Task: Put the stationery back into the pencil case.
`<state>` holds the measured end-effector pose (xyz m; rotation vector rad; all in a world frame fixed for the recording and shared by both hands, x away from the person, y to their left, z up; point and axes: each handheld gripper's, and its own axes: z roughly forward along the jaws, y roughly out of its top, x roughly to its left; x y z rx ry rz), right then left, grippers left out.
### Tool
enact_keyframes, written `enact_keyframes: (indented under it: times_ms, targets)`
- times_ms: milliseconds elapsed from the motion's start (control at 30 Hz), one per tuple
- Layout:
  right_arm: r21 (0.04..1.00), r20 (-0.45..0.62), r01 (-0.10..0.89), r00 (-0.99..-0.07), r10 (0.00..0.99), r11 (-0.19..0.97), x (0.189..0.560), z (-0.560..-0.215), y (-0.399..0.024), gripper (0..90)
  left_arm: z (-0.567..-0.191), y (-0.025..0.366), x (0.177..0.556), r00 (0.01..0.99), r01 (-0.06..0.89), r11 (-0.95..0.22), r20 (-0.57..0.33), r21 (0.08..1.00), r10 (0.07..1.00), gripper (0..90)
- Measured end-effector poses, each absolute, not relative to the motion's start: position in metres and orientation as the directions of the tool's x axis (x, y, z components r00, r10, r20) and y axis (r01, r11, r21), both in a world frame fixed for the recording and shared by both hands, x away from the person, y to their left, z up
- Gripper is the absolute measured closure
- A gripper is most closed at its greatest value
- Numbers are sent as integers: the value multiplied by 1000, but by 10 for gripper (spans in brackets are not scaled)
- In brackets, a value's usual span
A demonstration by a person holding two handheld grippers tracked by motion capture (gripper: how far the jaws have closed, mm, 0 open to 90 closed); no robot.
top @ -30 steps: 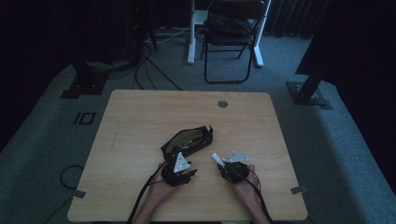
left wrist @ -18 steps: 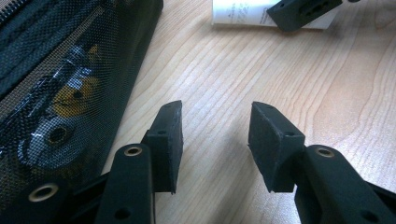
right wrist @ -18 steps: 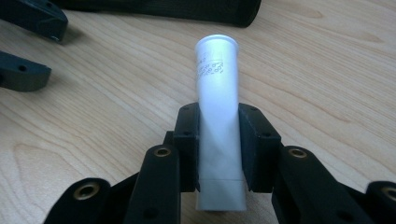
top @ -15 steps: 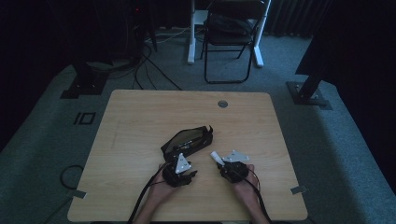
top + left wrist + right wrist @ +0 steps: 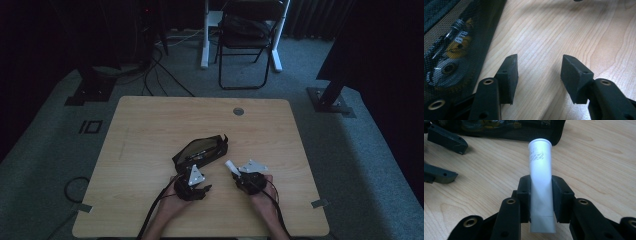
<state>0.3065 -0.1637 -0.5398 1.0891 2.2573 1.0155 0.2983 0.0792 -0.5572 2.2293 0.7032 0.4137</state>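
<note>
While the wooden counter (image 5: 150, 130) spreads widest beneath us, we take the black mesh pouch (image 5: 200, 151) near its middle as our landmark. Just on our side of the pouch, toward its left end, sits our left claw (image 5: 205, 189); its jaws have just been opening and now stand released over bare wood, the pouch's mesh wall close beside one jaw. Off the pouch's right end sits our right claw (image 5: 540, 200), clenched on a white tube (image 5: 541, 182) that rises between its jaws and points its cap end at the pouch's corner. Both hands rest low on the counter, forearms coming from the near edge.
</note>
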Motion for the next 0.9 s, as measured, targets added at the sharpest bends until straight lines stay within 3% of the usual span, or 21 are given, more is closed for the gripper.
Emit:
enact_keyframes:
  times_ms: [900]
  targets:
    - [792, -73, 442, -617, 784, 421, 309, -521, -169, 708, -557, 79, 299, 814, 356, -573, 56, 738, 578, 435]
